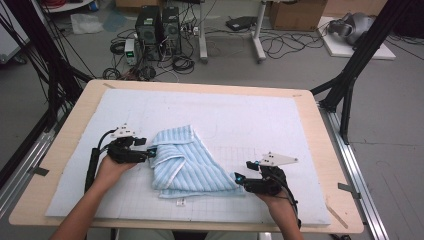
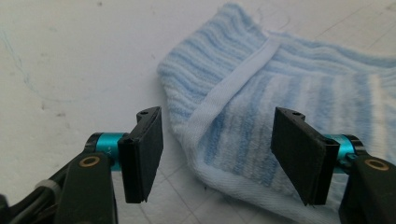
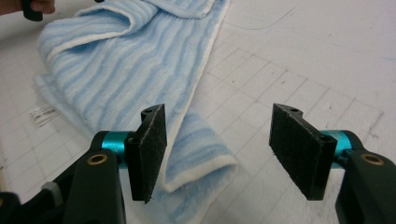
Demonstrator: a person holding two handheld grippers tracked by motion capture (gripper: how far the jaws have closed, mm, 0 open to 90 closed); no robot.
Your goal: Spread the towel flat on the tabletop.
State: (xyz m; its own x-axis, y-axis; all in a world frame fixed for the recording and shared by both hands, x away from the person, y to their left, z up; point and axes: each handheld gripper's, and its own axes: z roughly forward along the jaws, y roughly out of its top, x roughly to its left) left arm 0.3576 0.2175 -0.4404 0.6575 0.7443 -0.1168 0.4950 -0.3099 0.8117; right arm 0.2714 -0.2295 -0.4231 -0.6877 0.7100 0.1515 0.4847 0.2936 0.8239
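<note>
Two hand-held grippers flank our folded blue striped terry towel (image 1: 187, 162) mid-counter: left hand-held gripper (image 1: 151, 151) spread at its left edge, right hand-held gripper (image 1: 240, 177) spread at its near-right corner, nothing pinched

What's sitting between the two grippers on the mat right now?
The rumpled blue striped towel fills the stretch between left gripper and right gripper in the high view, with nothing else there.
</note>
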